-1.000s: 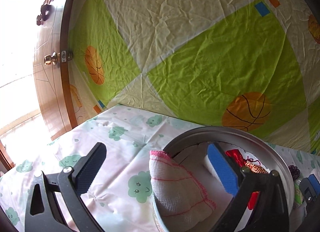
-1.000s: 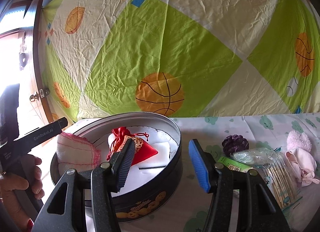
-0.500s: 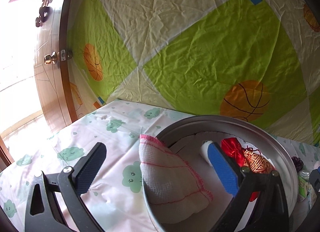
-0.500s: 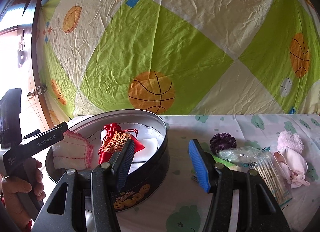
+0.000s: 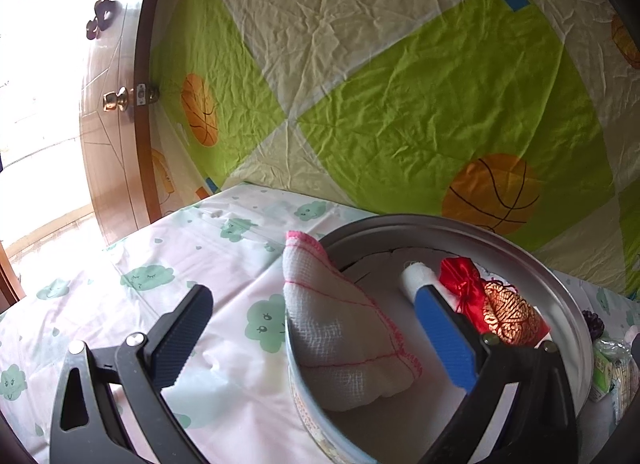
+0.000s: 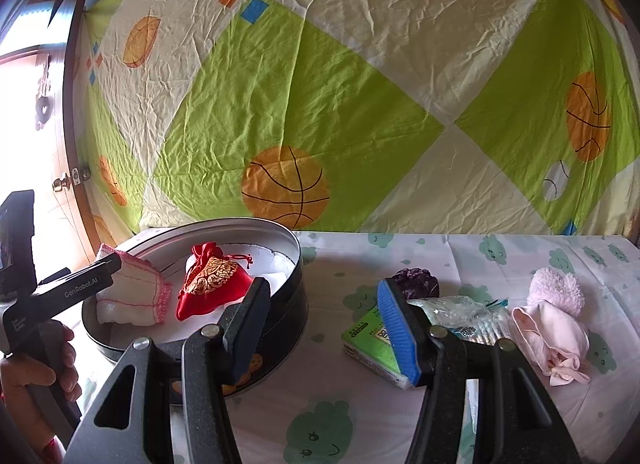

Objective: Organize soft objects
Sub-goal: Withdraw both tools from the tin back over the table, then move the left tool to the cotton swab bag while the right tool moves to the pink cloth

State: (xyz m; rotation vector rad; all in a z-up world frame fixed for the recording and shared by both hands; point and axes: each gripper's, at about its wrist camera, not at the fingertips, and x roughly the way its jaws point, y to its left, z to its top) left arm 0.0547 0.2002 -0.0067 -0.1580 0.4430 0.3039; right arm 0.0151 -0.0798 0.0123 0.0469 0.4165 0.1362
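Observation:
A white cloth with pink edging [image 5: 340,344] leans against the inside of the near rim of a round metal tin [image 5: 520,252]. It sits between the wide-apart fingers of my left gripper [image 5: 316,328], which is open, and neither pad presses it. Deeper in the tin lies a red and gold pouch [image 5: 496,308] on a white liner. In the right wrist view the tin [image 6: 298,304], cloth [image 6: 132,296] and pouch [image 6: 212,284] are at left. My right gripper [image 6: 322,328] is open and holds nothing, over the table just right of the tin.
Right of the tin lie a purple knitted piece [image 6: 416,282], a green packet [image 6: 368,340], a clear plastic bag [image 6: 460,312] and a pink sock with a pompom [image 6: 552,328]. A hand [image 6: 36,376] holds the left gripper. A sheet hangs behind; a wooden door [image 5: 116,136] stands at left.
My right gripper has shifted to the right, so the tin sits further left in its view. My left gripper has come slightly lower over the tin's rim. The cloth stays where it was.

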